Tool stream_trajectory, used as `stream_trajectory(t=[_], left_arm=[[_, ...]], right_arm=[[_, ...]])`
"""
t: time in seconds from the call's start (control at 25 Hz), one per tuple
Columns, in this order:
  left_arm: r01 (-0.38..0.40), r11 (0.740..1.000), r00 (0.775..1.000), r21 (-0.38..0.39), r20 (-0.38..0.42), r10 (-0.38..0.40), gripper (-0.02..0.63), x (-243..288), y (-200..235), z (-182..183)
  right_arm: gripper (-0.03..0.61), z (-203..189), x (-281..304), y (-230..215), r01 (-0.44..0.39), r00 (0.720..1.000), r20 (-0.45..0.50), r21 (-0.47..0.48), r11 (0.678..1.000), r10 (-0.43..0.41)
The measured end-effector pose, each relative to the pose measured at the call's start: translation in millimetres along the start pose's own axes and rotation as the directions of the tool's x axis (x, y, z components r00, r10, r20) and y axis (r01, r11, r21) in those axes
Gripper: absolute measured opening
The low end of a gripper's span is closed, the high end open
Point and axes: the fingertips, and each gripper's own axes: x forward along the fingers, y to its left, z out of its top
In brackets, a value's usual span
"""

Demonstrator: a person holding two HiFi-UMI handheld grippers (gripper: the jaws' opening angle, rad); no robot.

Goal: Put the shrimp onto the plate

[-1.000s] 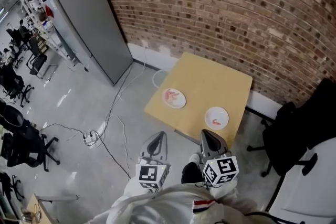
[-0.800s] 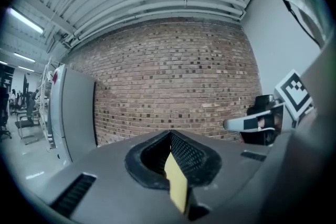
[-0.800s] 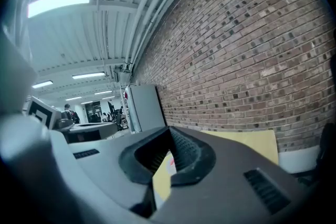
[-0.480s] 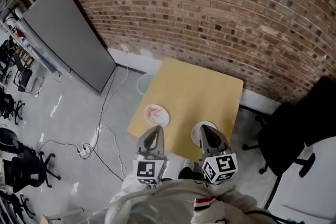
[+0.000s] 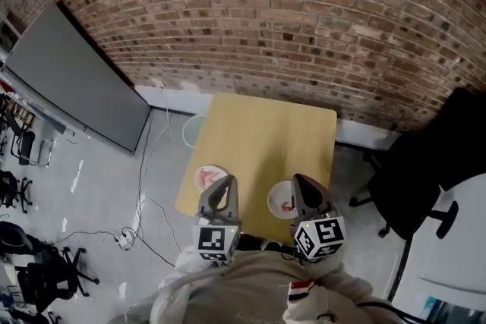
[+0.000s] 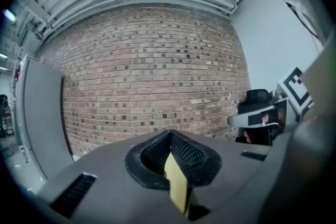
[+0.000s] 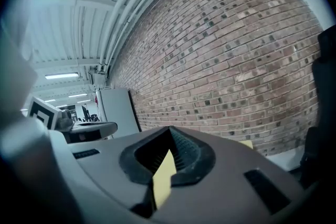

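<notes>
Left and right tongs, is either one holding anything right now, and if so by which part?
Nothing is held. The left tongs and the right tongs are both shut, with nothing between their jaws.

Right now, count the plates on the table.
2. The left plate lies at the table's near-left corner, partly behind the left gripper; the right plate at the near edge, behind the right gripper.

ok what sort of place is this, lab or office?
Probably an open lab or workshop-style office: bare brick wall, concrete floor with loose cables, rolling office chairs at the left and a grey partition panel. A small wooden table stands by the wall.
</notes>
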Motion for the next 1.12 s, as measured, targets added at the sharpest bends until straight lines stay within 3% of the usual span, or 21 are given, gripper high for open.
stream_trajectory(t=[0.4, 1.12], left_arm=[[0.081, 0.996, 0.996, 0.033, -0.033, -0.08, 0.011, 38, 34, -23], [0.105, 0.992, 0.979, 0.07, -0.181, -0.091, 0.011, 73, 123, -120]], right_arm=[[0.023, -14, 34, -6, 0.109, 0.994, -0.031, 0.02, 0.994, -0.108], [0.023, -78, 98, 6, 0.155, 0.98, -0.123, -0.003, 0.988, -0.154]])
